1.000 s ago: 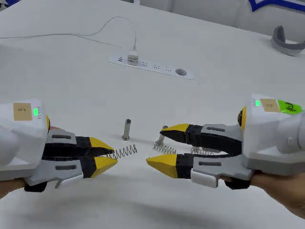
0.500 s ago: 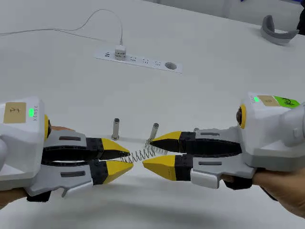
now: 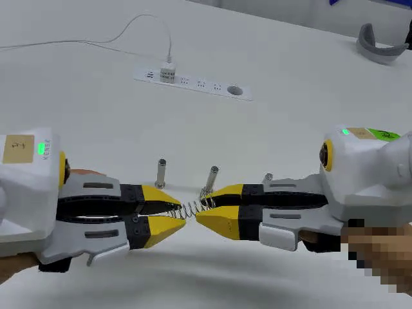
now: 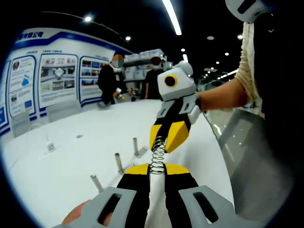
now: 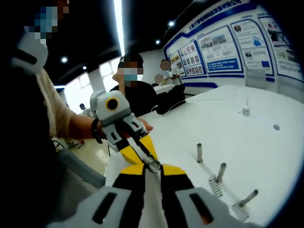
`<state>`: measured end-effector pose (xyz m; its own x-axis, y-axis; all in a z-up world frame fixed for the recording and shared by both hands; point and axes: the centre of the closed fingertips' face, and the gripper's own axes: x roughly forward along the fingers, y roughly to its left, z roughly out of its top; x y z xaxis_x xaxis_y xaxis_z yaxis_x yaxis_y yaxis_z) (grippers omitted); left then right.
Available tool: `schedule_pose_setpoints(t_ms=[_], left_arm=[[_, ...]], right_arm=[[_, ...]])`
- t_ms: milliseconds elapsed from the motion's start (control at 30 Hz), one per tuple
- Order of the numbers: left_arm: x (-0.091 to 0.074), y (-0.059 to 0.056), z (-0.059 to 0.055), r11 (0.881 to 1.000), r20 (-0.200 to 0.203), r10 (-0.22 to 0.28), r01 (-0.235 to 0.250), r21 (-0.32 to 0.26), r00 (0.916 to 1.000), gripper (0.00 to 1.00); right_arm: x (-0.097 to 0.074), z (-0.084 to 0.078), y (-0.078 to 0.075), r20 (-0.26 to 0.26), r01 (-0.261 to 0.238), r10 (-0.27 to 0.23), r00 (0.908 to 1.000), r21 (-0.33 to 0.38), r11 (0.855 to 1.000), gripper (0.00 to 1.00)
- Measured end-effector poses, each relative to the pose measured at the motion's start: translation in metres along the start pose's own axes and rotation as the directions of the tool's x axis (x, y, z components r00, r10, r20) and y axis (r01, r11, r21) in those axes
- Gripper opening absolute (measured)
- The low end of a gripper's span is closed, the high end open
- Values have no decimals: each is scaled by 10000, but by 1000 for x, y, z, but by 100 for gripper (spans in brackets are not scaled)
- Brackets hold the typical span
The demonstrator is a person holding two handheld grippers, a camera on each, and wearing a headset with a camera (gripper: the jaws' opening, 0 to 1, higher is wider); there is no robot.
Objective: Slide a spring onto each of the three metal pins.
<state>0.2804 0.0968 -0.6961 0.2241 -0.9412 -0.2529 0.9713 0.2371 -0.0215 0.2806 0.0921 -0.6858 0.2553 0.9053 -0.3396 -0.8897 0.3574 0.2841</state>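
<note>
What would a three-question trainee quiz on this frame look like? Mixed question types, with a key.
1. True or false: the left gripper is open with nothing between its jaws.
2. Multiple choice: how is the spring held?
A) It lies loose on the table.
B) The left gripper and the right gripper each pinch one end, and it hangs in the air between them.
C) The right gripper alone holds it.
3. Fill in: ___ metal pins rise from the table.

Key:
1. False. It is shut on one end of the spring.
2. B.
3. Three.
</note>
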Motion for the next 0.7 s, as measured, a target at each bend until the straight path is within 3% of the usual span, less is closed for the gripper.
schedule_pose_setpoints(t_ms=[333,700], left_arm=[[0,0,2,10000,49,69,-70,52,10000,9],[5,-5,-1,10000,-75,-55,55,-19,10000,9]], right_arm=[[0,13,8,427,-51,54,9991,-74,10000,12],[6,18,12,350,54,-39,9994,-436,9990,12]])
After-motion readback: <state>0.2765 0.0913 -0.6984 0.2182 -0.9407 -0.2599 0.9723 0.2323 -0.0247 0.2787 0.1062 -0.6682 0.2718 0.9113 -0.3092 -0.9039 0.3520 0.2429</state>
